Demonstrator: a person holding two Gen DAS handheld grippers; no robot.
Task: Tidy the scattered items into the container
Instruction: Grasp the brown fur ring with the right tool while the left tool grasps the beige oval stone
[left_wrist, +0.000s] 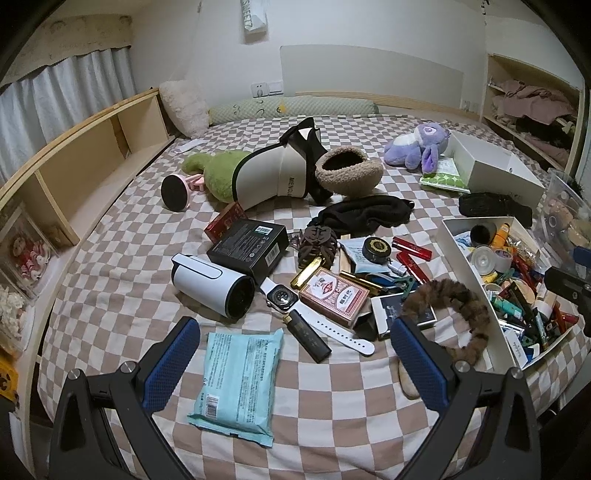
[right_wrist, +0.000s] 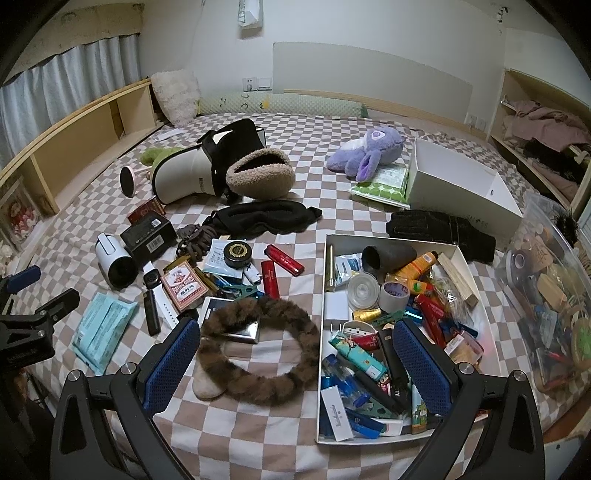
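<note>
White shallow box (right_wrist: 466, 254) sits on the checked bed (right_wrist: 258, 435), right side, already crowded with lighters, tape rolls and small bottles. Much remains loose on the bed to its left: brown fur hoop (right_wrist: 258, 354) just beside the box wall, playing-card pack (right_wrist: 184, 286), smartwatch (left_wrist: 282, 296), pale blue wipes pack (left_wrist: 236, 384).

Right claw (right_wrist: 295, 369): jaws wide, holding nothing, straddling the hoop's right arc and the box's left edge; the nearer claw to both.

Left claw (left_wrist: 295, 365): also wide, nothing held, wipes pack lying lengthwise directly ahead between its jaws.
</note>
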